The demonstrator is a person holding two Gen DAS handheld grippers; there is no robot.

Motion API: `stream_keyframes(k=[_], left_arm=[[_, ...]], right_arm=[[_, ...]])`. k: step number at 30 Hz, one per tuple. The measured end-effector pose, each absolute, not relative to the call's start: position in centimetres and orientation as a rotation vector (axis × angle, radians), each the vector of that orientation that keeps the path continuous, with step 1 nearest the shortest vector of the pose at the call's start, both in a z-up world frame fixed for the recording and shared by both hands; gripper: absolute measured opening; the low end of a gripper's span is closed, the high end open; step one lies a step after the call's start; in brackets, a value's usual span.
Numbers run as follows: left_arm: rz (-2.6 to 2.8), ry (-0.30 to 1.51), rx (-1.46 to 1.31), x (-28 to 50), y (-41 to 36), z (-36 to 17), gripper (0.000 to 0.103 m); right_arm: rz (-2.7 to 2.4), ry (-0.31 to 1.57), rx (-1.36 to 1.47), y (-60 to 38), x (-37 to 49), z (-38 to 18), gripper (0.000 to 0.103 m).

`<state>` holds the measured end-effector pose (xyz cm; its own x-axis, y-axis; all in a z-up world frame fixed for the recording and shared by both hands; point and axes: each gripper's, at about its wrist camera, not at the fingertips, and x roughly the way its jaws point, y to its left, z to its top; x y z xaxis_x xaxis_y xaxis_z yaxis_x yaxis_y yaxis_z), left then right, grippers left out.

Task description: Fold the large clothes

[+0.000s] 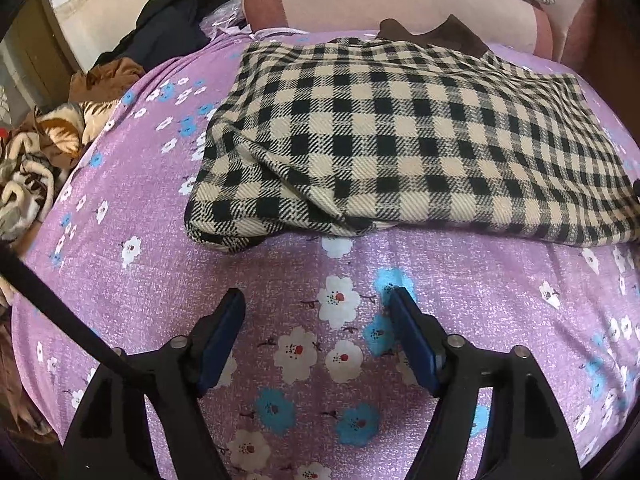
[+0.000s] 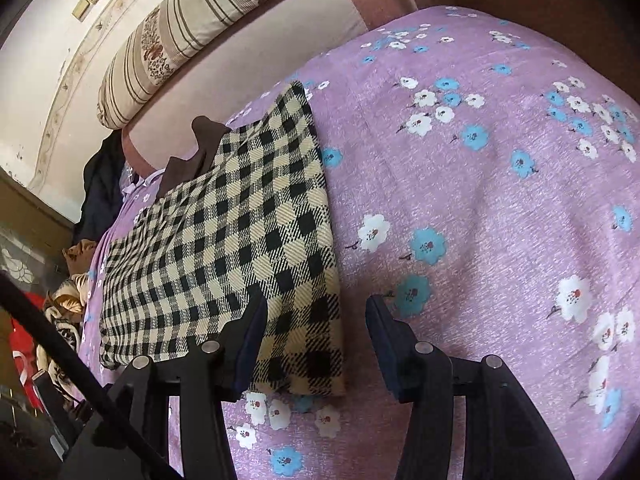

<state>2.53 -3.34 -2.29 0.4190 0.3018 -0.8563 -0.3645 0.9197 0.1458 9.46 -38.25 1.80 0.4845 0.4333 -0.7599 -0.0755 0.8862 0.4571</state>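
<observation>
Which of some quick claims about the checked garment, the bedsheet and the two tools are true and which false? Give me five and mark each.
1. The checked garment lies folded on the purple floral sheet. True.
2. The left tool is clamped on the garment. False: its jaws stand open over bare sheet, short of the garment's near edge.
3. A brown collar shows at the garment's far edge. True.
4. The right tool holds a pillow. False: it is open and empty, at the garment's near corner.
5. The striped pillow lies on top of the garment. False: it rests at the head of the bed, beyond it.
</observation>
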Motion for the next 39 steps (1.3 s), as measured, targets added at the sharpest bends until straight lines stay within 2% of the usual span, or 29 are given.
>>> stream_keyframes(k=[6,19,25,28,33,39], left_arm=[[0.412,1.071,-0.124,2.6,-2.4,-2.4,0.08],[0.411,1.074,-0.13,2.7,-2.4,-2.5,0.081],[0.359,1.067,-0.156,2.8,-3.0,-2.2,0.081],[0.27,1.037,-0.157,2.7,-4.4,-1.4,0.08],[0.105,0.975,-0.084,3.7,-9.2,0.4,0.08],[-0.06,0.974,0.006,7.9,-17.0,0.3,0.08]], right_arm=[[0.311,1.044,0.442,-39.0,9.6,0.8,0.057],[0.421,1.073,0.621,-38.8,11.4,-0.9,0.059],[0.471,1.09,0.602,-37.0,13.4,-1.3,0.061],[0.523,1.107,0.625,-36.3,15.1,-1.7,0.065],[0.629,1.154,0.647,-35.3,18.5,-2.2,0.065],[0.781,1.207,0.609,-34.2,21.2,-2.6,0.065]])
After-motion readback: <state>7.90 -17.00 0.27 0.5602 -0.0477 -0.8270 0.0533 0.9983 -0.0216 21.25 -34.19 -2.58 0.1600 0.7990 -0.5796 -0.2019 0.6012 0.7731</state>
